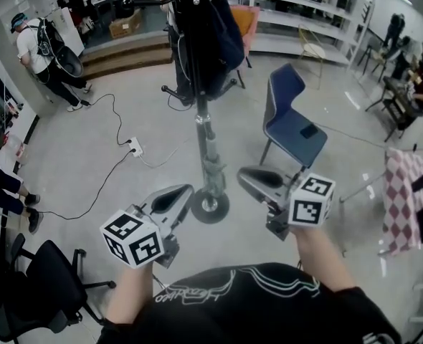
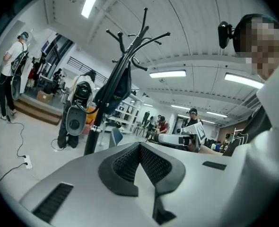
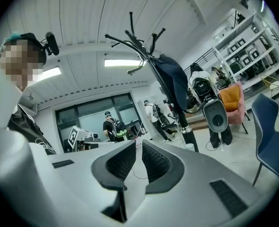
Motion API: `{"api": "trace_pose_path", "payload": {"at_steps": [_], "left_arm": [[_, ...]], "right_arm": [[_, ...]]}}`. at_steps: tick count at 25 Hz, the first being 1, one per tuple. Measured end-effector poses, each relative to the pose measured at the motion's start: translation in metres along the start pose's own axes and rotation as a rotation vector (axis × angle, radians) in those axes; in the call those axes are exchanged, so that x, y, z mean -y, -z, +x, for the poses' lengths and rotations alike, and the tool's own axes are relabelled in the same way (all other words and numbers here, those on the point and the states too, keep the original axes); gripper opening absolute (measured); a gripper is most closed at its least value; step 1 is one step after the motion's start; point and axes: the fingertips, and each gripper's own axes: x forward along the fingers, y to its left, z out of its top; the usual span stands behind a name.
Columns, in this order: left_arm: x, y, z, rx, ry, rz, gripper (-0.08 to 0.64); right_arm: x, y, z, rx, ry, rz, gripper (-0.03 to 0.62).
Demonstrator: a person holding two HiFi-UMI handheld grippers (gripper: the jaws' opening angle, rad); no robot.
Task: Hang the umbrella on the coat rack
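Note:
The coat rack (image 1: 206, 142) stands on the floor right in front of me, on a round base (image 1: 210, 206). A dark blue folded umbrella (image 1: 215, 31) hangs from its upper hooks and touches neither gripper. My left gripper (image 1: 177, 196) is left of the base, shut and empty. My right gripper (image 1: 253, 176) is right of the base, with a narrow gap between its pads and nothing in it. The left gripper view shows the rack (image 2: 125, 56), the umbrella (image 2: 115, 86) and the left gripper (image 2: 140, 144) with its pads meeting. The right gripper view shows the rack (image 3: 144, 46), the umbrella (image 3: 175, 82) and the right gripper (image 3: 139, 144).
A blue chair (image 1: 290, 120) stands right of the rack. At lower left is a black office chair (image 1: 32, 285). A cable and power strip (image 1: 134, 147) lie on the floor to the left. A checked cloth (image 1: 412, 199) is at the right edge. A person with a backpack (image 1: 39, 49) stands at far left, near wooden steps (image 1: 125, 52).

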Motion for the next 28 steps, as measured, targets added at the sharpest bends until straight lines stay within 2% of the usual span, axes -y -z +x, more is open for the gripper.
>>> {"api": "trace_pose_path", "payload": {"at_steps": [6,16,28], "left_arm": [[0.059,-0.006,-0.004,0.038,-0.042,0.038,-0.002],[0.174,0.009,-0.023,0.084,-0.038,0.090,-0.002],[0.241,0.017,-0.058,0.101,-0.075,0.145,-0.002]], "right_arm": [[-0.049,-0.013,-0.041,0.045,-0.049,-0.031,0.024],[-0.118,0.002,-0.127,0.068,-0.105,-0.080,0.014],[-0.174,0.003,-0.173,0.101,-0.145,-0.129,0.014]]}}
